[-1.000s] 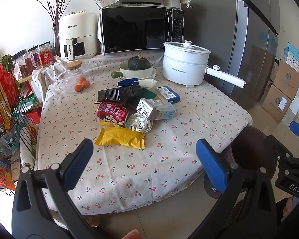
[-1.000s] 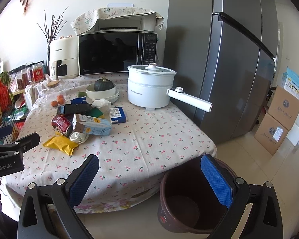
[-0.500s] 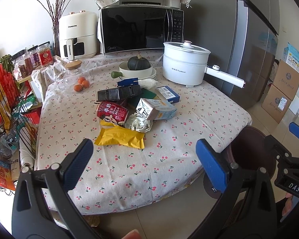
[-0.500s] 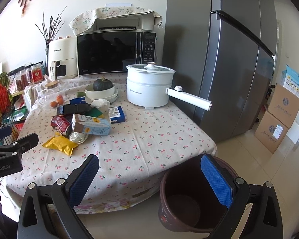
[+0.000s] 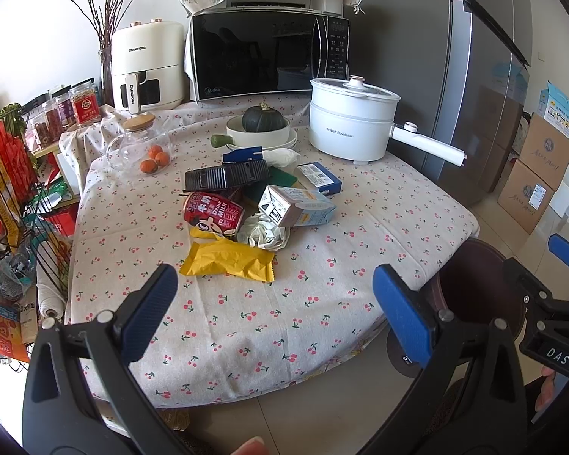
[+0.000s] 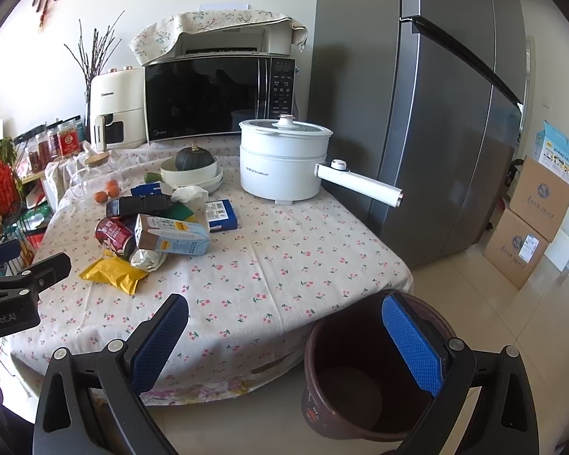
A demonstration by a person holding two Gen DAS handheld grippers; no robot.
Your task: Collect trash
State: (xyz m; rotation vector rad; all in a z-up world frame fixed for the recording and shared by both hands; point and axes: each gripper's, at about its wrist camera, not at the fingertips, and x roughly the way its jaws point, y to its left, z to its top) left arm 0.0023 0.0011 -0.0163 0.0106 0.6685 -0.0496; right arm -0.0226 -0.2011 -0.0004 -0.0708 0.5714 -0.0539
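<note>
Trash lies heaped mid-table: a yellow wrapper (image 5: 227, 261) (image 6: 112, 271), a red milk can (image 5: 213, 213) (image 6: 113, 232), crumpled paper (image 5: 265, 229) (image 6: 148, 258), a pale blue carton (image 5: 296, 206) (image 6: 172, 240), a black tray (image 5: 225, 177) and a blue box (image 5: 318, 177) (image 6: 220, 214). A brown bin (image 6: 360, 375) (image 5: 481, 284) stands on the floor by the table's near right corner. My left gripper (image 5: 275, 313) hangs open before the table's front edge, nothing between its pads. My right gripper (image 6: 284, 343) is open too, above the bin's rim and the table corner.
A white electric pot (image 5: 351, 121) with a long handle, a bowl with a squash (image 5: 261, 131), a glass jar (image 5: 144, 144), oranges, a microwave (image 5: 269, 55) and an air fryer (image 5: 148, 64) fill the table's back. A grey fridge (image 6: 436, 113) stands right, cardboard boxes (image 6: 531, 223) beyond, a wire rack (image 5: 7, 197) left.
The right wrist view has shifted slightly. Nothing on the table moved, and both grippers stay open.
</note>
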